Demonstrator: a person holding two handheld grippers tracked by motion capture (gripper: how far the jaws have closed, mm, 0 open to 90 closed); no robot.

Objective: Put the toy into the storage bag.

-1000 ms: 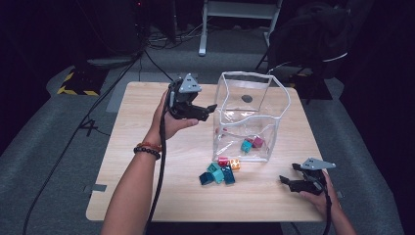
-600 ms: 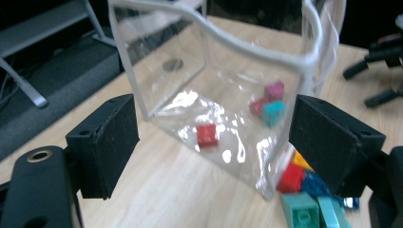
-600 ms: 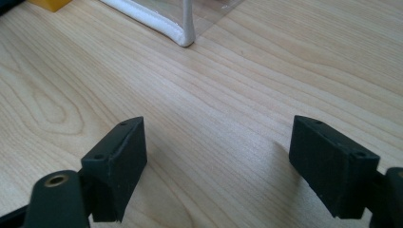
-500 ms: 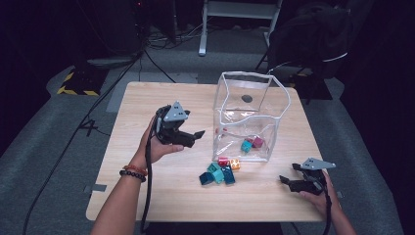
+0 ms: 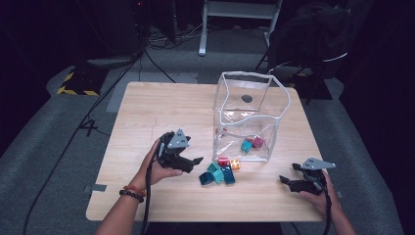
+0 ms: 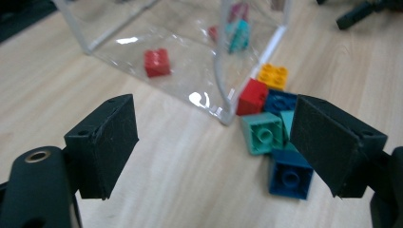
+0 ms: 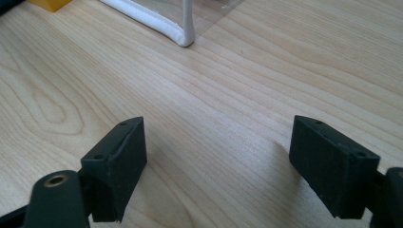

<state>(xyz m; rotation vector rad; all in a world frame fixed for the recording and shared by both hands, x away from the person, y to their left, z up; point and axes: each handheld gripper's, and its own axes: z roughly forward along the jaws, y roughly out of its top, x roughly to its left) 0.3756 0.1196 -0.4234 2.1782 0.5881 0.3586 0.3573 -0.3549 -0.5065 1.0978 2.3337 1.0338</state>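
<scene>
Left tongs (image 5: 195, 162) spread, empty, low over worktop (image 5: 147, 117); brick pile (image 5: 220, 172) just ahead, rightward. Right tongs (image 5: 286, 180) spread, empty, farther off.

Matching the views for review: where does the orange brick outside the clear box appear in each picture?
High view: orange brick lies at the clear box's front edge, right end of the loose pile.
Left gripper view: upper right, beside the red brick.
Right gripper view: likely the yellow-orange piece at top left.
Shared landmark: the box's white-edged corner.
</scene>
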